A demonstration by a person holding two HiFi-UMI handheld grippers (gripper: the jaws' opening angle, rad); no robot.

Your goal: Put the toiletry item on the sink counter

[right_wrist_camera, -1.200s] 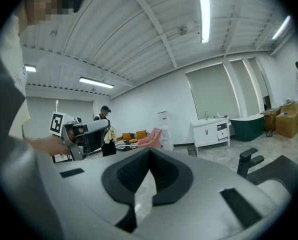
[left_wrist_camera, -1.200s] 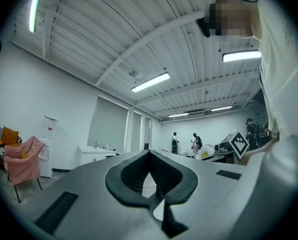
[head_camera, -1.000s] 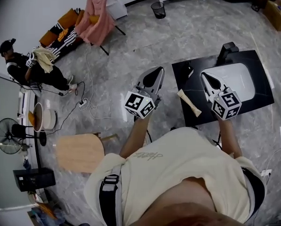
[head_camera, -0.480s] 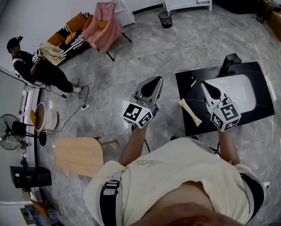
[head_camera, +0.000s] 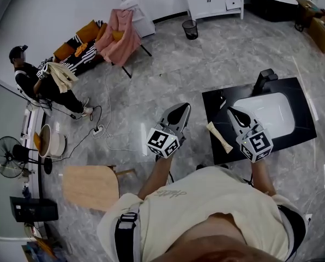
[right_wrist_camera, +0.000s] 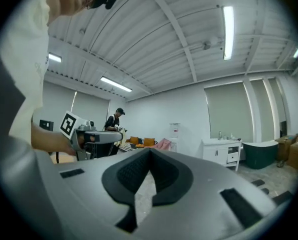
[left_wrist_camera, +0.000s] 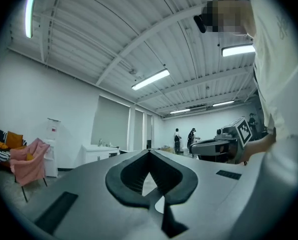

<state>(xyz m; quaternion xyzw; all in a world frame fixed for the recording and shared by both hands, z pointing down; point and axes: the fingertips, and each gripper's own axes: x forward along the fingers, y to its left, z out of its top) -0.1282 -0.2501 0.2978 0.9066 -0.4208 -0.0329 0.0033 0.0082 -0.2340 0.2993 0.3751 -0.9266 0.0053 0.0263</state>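
Far left in the head view a seated person (head_camera: 40, 83) is at the room's edge, with a fan (head_camera: 10, 157) and a wooden stool (head_camera: 91, 180) nearer.

The left gripper (head_camera: 180, 109) hangs over bare floor, off the left edge of the counter (head_camera: 217, 100). In the left gripper view its jaws (left_wrist_camera: 149, 153) meet at the tips and hold nothing; only the room and the other gripper show beyond them.

The item (head_camera: 219, 137) lies on the black counter near its left edge, slanting from upper left to lower right. It is pale beige, long and slim, and a little wider at both ends. It is too small to tell what kind of toiletry it is or whether it bears print. Nothing touches it.

The right gripper (head_camera: 230, 111) shows over the counter, between the item and the white basin (head_camera: 271, 111). Its jaws (right_wrist_camera: 150, 151) are likewise together at the tips, empty, aimed out into the room, so neither gripper view shows the counter or the item.

A dark tap (head_camera: 263, 79) stands at the basin's far edge. The counter's near edge is partly hidden by the person's right arm and shoulder.
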